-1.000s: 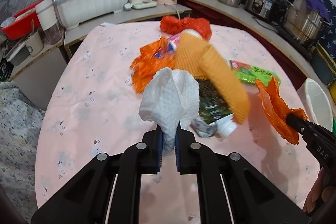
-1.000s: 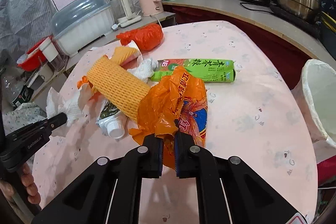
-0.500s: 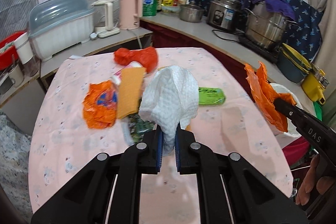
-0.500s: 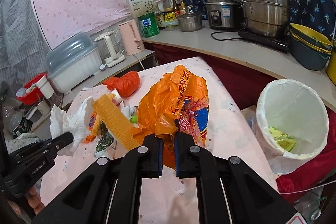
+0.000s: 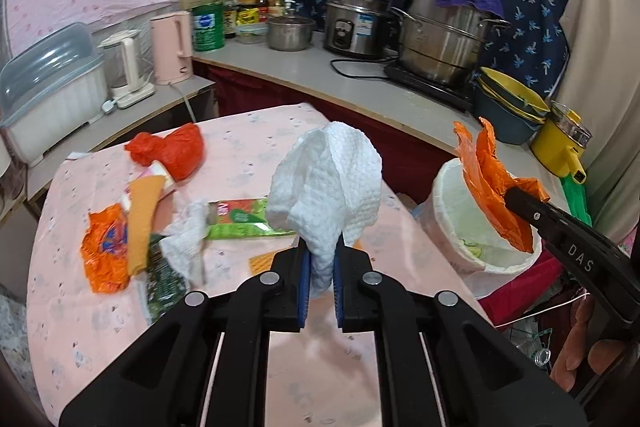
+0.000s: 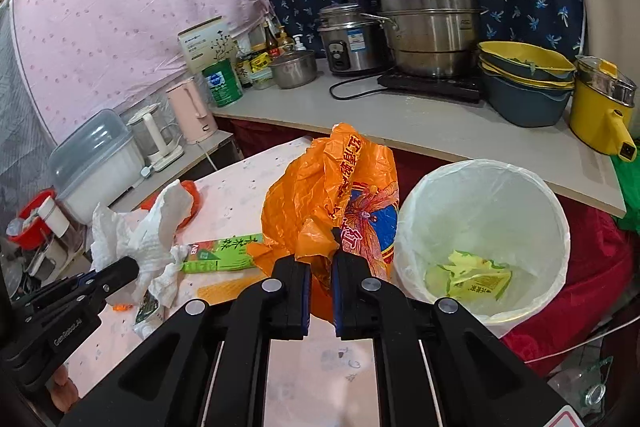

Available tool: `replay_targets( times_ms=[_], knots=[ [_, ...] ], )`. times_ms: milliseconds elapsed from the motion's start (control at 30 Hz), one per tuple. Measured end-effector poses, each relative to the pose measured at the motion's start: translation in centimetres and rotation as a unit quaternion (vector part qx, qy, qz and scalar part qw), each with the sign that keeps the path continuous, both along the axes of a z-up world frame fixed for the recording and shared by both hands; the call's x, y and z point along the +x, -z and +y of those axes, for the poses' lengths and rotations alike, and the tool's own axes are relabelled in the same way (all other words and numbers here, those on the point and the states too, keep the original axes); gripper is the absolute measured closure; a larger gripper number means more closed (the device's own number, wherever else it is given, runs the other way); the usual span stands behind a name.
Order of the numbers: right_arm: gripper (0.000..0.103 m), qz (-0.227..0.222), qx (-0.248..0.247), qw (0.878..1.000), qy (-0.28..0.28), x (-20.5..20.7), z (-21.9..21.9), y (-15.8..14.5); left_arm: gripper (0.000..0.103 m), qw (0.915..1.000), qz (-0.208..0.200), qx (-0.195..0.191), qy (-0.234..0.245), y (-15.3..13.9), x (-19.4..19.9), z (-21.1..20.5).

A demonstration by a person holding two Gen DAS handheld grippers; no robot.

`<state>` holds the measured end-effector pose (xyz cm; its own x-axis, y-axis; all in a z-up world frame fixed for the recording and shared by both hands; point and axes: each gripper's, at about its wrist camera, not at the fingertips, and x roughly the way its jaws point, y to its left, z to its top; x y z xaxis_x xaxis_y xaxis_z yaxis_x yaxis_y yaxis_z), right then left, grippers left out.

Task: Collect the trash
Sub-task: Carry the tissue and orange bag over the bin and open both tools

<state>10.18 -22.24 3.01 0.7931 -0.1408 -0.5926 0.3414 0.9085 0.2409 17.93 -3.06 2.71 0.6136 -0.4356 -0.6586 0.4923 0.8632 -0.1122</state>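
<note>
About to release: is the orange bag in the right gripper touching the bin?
Cannot tell. In the left wrist view the orange bag overlaps the bin rim; in the right wrist view it hangs beside the rim, no clear gap.

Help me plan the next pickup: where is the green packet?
The green packet lies flat on the pink table, mid-frame in the left wrist view, beside a crumpled tissue and behind the left tongs.
</note>
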Motion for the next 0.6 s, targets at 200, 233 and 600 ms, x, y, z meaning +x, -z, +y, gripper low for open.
replay_targets(
  times_ms=[200,233,600],
  knots=[
    [0.095,0.000,0.004,0.999,0.034,-0.6,-3.3,0.2,0.094,0.9995,0.004,0.004,0.031,0.0,0.3,-4.1],
    [0.095,-0.001,0.006,0.999,0.039,-0.8,-3.9,0.3,0.094,0.9993,0.003,0.004,0.036,0.0,0.3,-4.8],
    [0.095,0.012,0.022,0.995,0.101,-2.1,-10.5,2.7,0.094,0.9947,0.014,0.009,0.102,0.9,0.2,-12.2]
  ],
)
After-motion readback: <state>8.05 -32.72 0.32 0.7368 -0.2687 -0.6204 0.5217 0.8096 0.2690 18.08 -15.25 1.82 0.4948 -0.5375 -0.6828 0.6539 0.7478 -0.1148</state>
